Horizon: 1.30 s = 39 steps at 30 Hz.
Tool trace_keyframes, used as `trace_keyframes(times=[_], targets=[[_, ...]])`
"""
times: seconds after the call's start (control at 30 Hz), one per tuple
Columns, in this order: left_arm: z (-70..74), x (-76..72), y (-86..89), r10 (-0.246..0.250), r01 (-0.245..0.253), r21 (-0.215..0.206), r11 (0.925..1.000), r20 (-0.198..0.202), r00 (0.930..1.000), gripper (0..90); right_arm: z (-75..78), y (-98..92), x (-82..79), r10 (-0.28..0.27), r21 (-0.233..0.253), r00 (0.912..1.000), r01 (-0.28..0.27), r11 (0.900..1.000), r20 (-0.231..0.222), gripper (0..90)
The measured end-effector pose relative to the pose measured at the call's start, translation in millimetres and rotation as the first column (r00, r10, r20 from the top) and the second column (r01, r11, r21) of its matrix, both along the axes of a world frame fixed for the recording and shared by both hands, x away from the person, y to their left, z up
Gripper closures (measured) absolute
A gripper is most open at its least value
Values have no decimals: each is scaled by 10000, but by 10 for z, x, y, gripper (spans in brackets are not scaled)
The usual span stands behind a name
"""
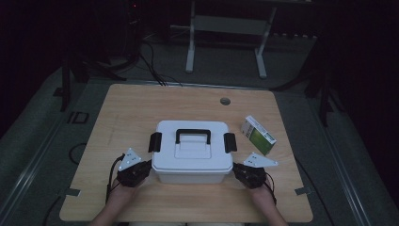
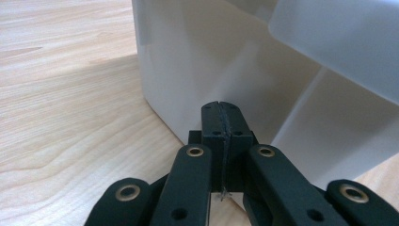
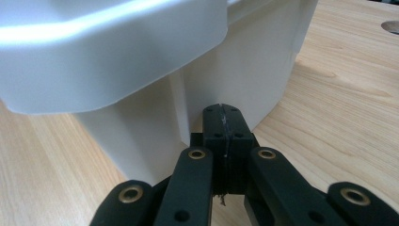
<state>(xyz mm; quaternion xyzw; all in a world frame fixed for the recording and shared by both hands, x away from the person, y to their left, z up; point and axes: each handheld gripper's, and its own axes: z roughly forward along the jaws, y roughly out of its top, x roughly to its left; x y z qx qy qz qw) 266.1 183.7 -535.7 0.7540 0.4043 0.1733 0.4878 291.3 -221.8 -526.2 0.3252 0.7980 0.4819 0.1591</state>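
- White storage box (image 1: 194, 151) sits mid-table (image 1: 141, 106), lid on, black handle flat.
- Left gripper (image 1: 145, 168): jaws clenched on nothing, tips against box's near-left corner.
- Right gripper (image 1: 236, 169): jaws clenched, empty, at near-right corner.
- Green carton (image 1: 258, 134) lies right of box.

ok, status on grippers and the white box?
Left gripper shut, right gripper shut, each against a near corner of white box. Lid on. Green carton apart, right.

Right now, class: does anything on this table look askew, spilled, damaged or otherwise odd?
Nothing is spilled or visibly damaged. The white lidded box sits square, both black latches down. Only the green-and-white carton lies at an angle to the table edge. Both grippers, left and right, rest shut against the box's lower corners.
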Motion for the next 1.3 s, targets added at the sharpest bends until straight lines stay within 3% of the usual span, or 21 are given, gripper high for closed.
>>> trace_keyframes(times=[0.23,0.53,0.73,0.77,0.8,0.83,0.87,0.93,0.97,1.07,1.13,1.17,1.2,1.23,1.3], targets=[[-11,-77,-46,-261,260,-189,9995,-61,9996,897,-4,-85,-57,-51,58,10000,51,10000,-58,900],[-4,-62,-1,-309,309,-37,9995,-15,9995,896,9,-45,-51,80,-17,9999,-80,10000,-74,900],[0,-34,91,-32,32,-77,10000,-96,9999,895,6,41,-16,122,-15,9999,-122,9999,-79,900],[4,-37,92,257,-257,42,9997,-70,9996,868,4,50,-7,164,-9,9998,-164,9999,-63,900],[4,-32,100,532,-532,111,9985,-38,9986,778,1,59,-6,138,-54,9999,-138,9999,-8,890],[-1,-21,127,571,-571,6,9984,-96,9983,681,-1,58,-3,51,-156,10000,-50,9999,61,855],[-6,-6,154,382,-386,-192,9991,-217,9990,662,-4,41,2,49,-97,9999,-49,9999,96,842],[-7,-3,171,174,-173,29,9998,-202,9996,659,-19,-19,12,-160,33,9998,160,9999,145,814],[-8,-2,179,102,-99,184,9998,-186,9998,613,-30,-47,15,-303,-125,9994,305,9995,186,800],[-14,6,229,-157,170,313,9994,-404,9991,588,-57,-147,20,-507,-272,9985,512,9983,201,711],[-12,4,263,-317,340,382,9987,-589,9978,549,-75,-213,12,-544,-289,9983,551,9981,215,564],[-12,4,263,-317,340,382,9987,-589,9978,542,-75,-213,12,-544,-289,9983,551,9981,215,564],[-15,4,306,-447,472,334,9983,-719,9964,542,-86,-254,6,-600,-286,9980,605,9978,188,507],[-19,10,325,-464,501,405,9979,-880,9950,473,-111,-322,1,-478,-132,9988,479,9988,67,361],[-40,10,378,-510,555,403,9976,-1043,9932,432,-138,-387,-16,-471,58,9989,472,9989,-33,241]])
